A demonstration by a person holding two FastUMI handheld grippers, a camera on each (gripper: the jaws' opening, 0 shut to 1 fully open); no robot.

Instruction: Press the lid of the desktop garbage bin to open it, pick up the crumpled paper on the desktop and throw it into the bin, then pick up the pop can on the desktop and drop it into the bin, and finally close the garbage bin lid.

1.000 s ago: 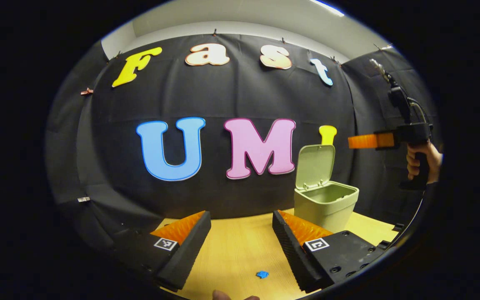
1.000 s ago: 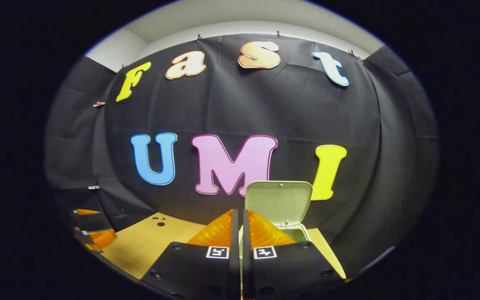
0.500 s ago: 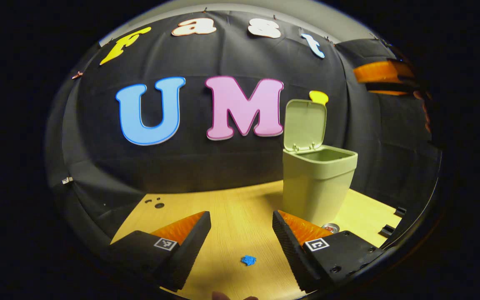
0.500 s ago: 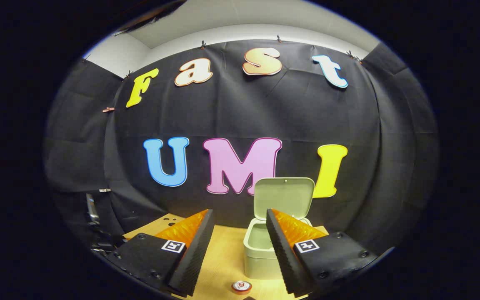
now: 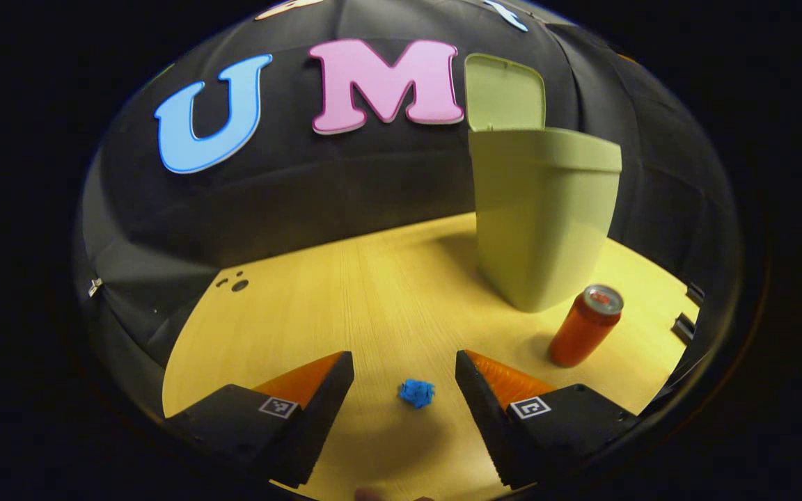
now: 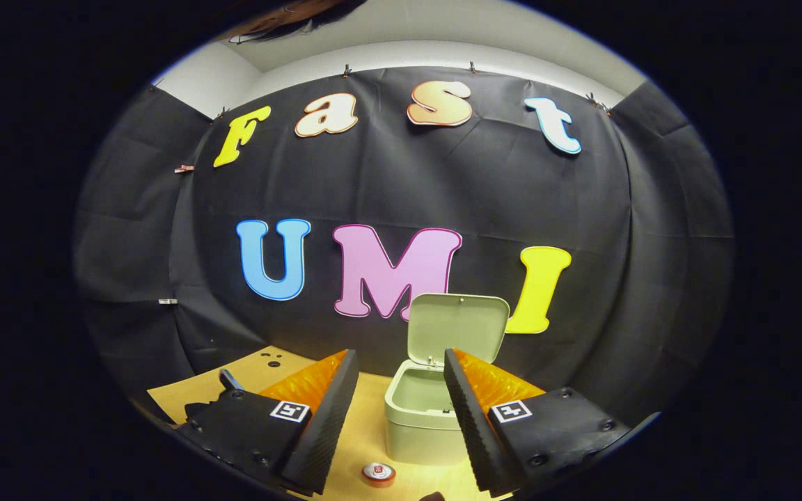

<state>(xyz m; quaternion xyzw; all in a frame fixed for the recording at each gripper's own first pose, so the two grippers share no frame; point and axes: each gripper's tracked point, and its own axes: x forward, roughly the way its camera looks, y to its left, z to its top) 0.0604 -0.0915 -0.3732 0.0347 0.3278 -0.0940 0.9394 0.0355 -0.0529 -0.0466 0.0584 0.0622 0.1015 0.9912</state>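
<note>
Framing the small blue crumpled paper ball (image 5: 416, 393) on the wooden desktop (image 5: 345, 292), left gripper (image 5: 404, 372) spread, paper at 12 o'clock between fingers; light, soft, squashable, pinch its middle; right gripper (image 6: 401, 376) spread too

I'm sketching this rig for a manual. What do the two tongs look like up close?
Both match. The left tongs have two wedge-shaped fingers with ribbed inner faces, tapering toward the tips. Each sits on a dark, blocky body that carries a small square black-and-white marker. The right tongs have the same build, with round screw heads along the bodies. No cables or sleeves are visible.
</note>
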